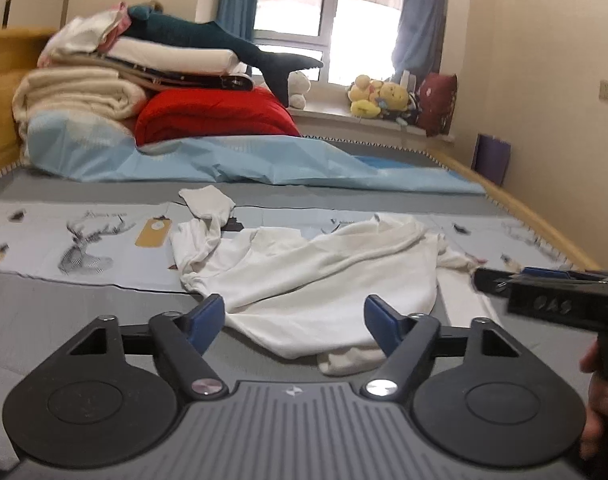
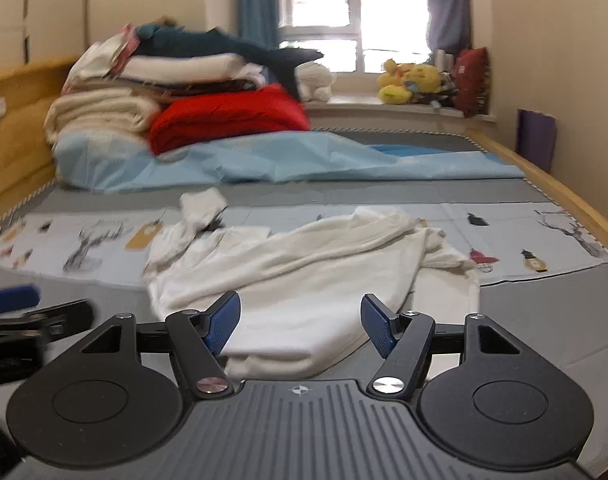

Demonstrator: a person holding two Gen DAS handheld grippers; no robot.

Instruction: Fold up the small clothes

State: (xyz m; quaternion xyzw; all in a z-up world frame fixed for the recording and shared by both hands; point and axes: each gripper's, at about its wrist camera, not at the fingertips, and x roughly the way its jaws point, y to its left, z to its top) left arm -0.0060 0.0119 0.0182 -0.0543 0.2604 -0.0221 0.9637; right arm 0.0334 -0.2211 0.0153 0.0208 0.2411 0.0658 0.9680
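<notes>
A crumpled white long-sleeved garment lies on the grey bed mat, one sleeve stretched toward the far left. It also shows in the right wrist view. My left gripper is open, its blue pads either side of the garment's near hem, just above it. My right gripper is open over the near hem too. The right gripper shows from the side at the right edge of the left wrist view. The left gripper shows blurred at the left edge of the right wrist view.
A pale printed sheet with a deer drawing lies under the garment. Behind it lie a light blue cover, a red quilt and stacked bedding with a plush shark. Plush toys sit on the windowsill. A wooden bed rail runs on the right.
</notes>
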